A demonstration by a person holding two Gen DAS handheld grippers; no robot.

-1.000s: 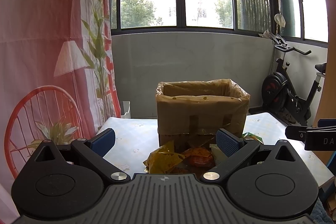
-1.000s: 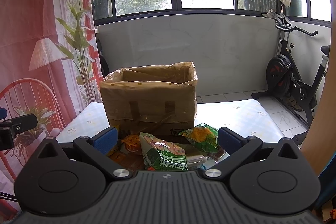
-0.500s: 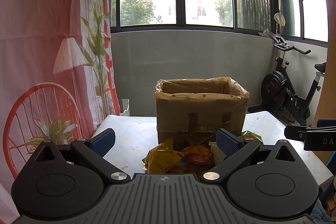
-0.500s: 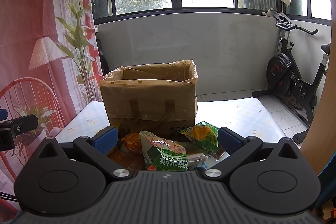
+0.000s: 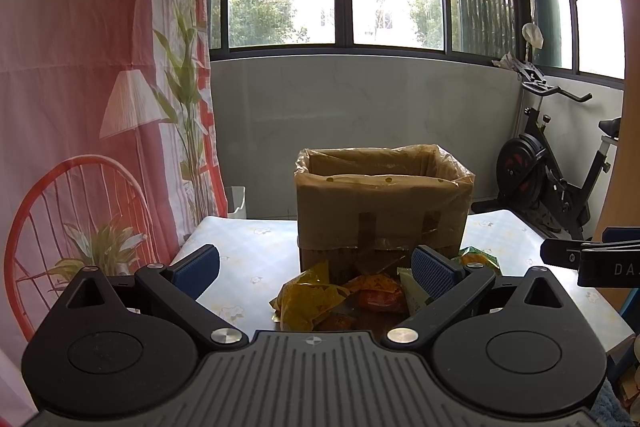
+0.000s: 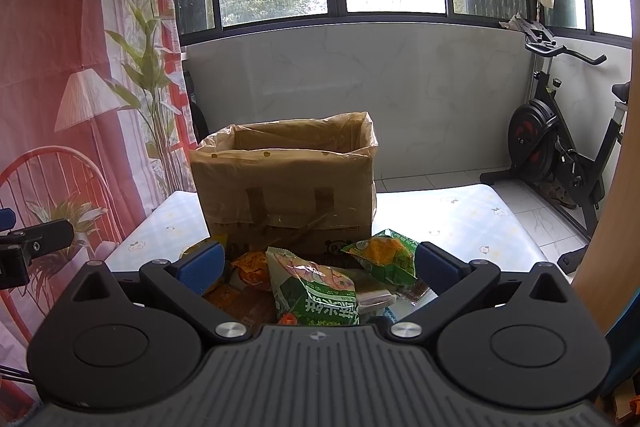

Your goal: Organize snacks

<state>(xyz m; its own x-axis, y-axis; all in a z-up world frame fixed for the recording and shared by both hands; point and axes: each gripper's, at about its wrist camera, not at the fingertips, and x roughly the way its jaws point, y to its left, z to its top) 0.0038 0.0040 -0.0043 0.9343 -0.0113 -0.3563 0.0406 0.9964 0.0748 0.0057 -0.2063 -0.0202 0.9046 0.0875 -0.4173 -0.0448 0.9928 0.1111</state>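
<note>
- We find the snack packets (image 6: 316, 291) heaped on the worktop (image 6: 460, 223), just ahead of and below both hand-held grippers, touching the front of the lined cardboard box (image 6: 286, 183).
- The left hand-held gripper (image 5: 316, 263) and the right hand-held gripper (image 6: 318, 261) are spread wide, holding nothing.
- We judge no pick is begun yet; next, lower one over a top packet, close, lift into the box.

Cardboard box (image 5: 382, 203) seemingly sits higher (slightly).
</note>
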